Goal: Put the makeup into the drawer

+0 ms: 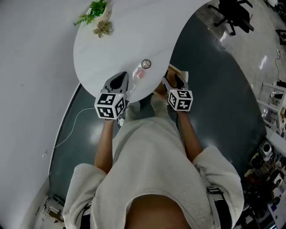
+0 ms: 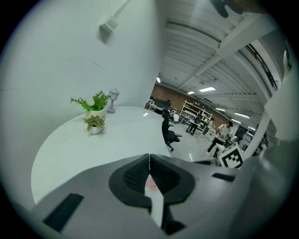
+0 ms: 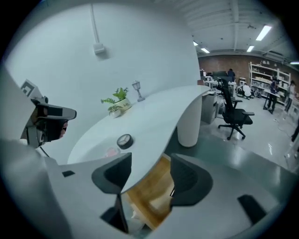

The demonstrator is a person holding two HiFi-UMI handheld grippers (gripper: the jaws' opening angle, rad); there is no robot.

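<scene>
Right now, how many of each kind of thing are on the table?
Plants: 2, tall plant and short plant
Lamp: 1
Makeup: 2, compact and pink piece
Total: 5
</scene>
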